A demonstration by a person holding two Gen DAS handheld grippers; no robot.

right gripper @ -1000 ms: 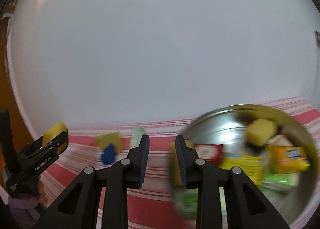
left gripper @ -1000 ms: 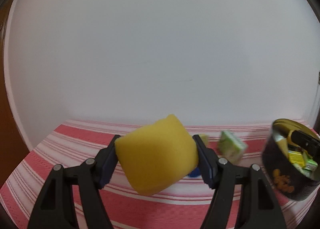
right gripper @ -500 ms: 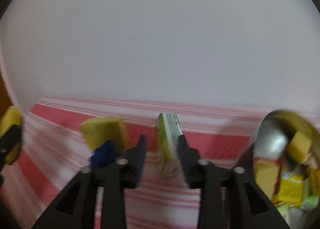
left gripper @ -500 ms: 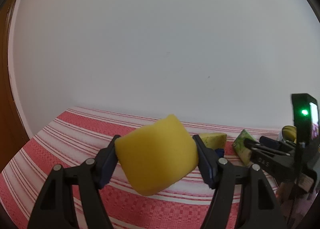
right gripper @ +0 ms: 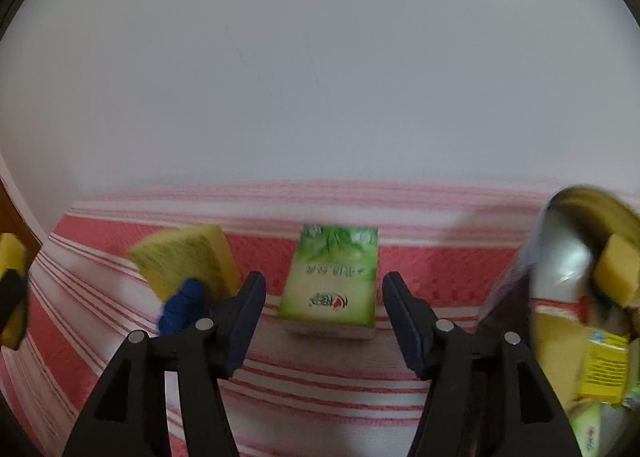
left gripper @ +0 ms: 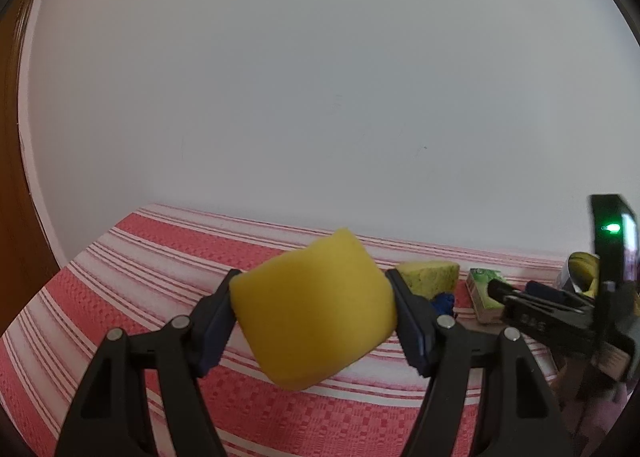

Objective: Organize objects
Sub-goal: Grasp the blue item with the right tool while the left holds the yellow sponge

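Risk of nudging the green tissue pack [right gripper: 332,281] across the striped worktop [right gripper: 320,397] if the right gripper [right gripper: 323,319], spread wide with jaws on either side of the pack's near end, drives forward off-centre; risk too of clipping the scouring sponge [right gripper: 186,257] and blue item [right gripper: 182,307] just left of it. Left gripper [left gripper: 313,319] raised above the worktop, pinching a yellow sponge block [left gripper: 314,313] tilted in the jaws, possibly slipping out if squeezed unevenly. Tin [right gripper: 560,257] of sorted items at far right, near the pack.

Soft even light, right-view motion blur
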